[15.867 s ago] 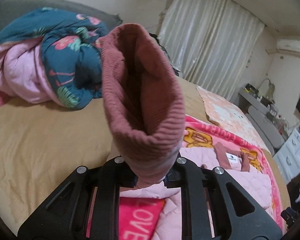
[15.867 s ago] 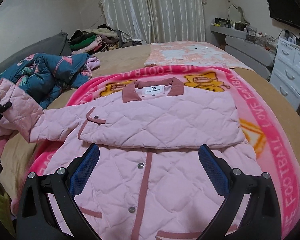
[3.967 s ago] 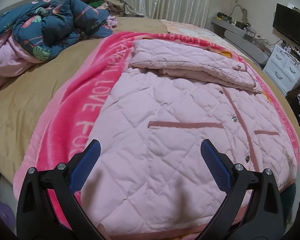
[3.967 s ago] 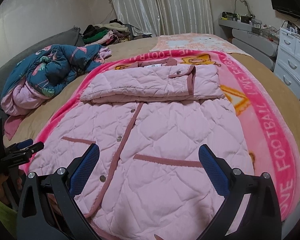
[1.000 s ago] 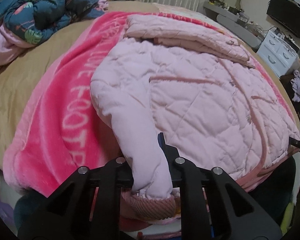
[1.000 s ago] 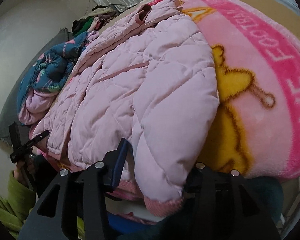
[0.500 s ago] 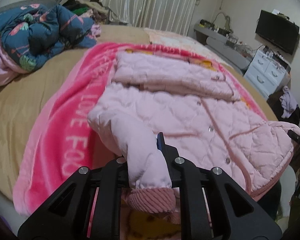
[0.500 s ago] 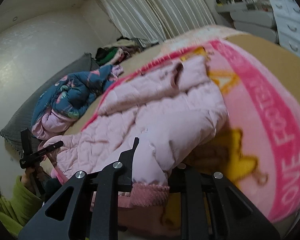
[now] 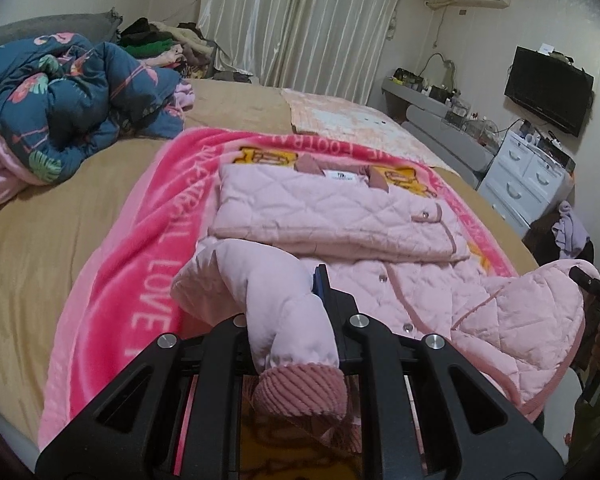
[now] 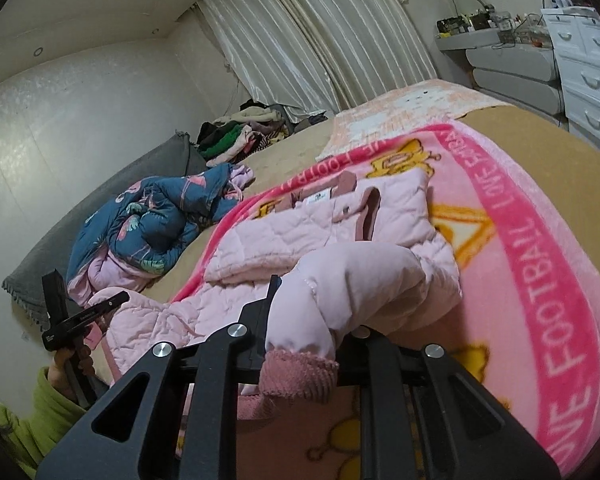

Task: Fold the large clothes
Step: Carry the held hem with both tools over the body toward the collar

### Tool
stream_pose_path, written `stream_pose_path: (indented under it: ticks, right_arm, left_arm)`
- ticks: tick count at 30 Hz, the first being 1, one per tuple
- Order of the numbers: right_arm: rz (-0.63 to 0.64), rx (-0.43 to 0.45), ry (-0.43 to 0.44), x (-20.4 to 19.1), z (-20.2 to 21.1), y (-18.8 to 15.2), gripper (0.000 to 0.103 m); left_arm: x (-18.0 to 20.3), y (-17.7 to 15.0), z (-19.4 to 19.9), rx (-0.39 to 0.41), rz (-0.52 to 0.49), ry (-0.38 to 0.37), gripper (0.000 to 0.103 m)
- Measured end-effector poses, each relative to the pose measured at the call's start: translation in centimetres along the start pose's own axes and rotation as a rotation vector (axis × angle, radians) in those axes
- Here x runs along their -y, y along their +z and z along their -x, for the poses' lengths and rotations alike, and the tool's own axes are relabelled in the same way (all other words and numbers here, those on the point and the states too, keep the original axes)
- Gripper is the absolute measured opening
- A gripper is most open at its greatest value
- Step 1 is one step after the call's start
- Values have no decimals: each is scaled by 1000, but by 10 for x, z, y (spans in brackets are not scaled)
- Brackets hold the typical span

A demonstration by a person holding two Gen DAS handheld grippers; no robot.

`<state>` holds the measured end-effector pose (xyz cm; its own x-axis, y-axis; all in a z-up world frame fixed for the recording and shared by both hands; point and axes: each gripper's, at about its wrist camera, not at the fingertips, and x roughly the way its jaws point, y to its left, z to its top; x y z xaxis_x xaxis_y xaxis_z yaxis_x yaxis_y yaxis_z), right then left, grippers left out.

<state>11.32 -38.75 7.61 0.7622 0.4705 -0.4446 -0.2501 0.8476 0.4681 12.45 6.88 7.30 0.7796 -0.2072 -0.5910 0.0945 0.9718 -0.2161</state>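
**Hem corners lifted for the fold**

We have clamped the left gripper [image 9: 288, 312] and right gripper [image 10: 304, 320] tight on the pink jacket's [image 9: 340, 216] bottom corners and raised them off the blanket [image 9: 152, 248]. Ahead of both tools, its sleeves lie folded, so the hem can go forward.

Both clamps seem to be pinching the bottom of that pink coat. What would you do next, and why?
Probably carry the hem forward and lay it over the folded sleeves near the collar. The left gripper and right gripper are each shut on a bottom corner of the pink coat, lifted off the pink blanket, while the top half lies flat.
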Motion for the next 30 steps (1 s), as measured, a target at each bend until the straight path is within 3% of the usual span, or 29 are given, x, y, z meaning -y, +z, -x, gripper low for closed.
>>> stream_pose_path:
  ticks: [13, 30]
  right_arm:
    - [-25, 49, -8, 9, -27, 57, 16]
    - [-92, 49, -50, 35, -87, 113, 16]
  left_arm:
    - [0, 53, -13, 69, -22, 22, 7]
    - [-5, 104, -63, 118, -26, 104, 8]
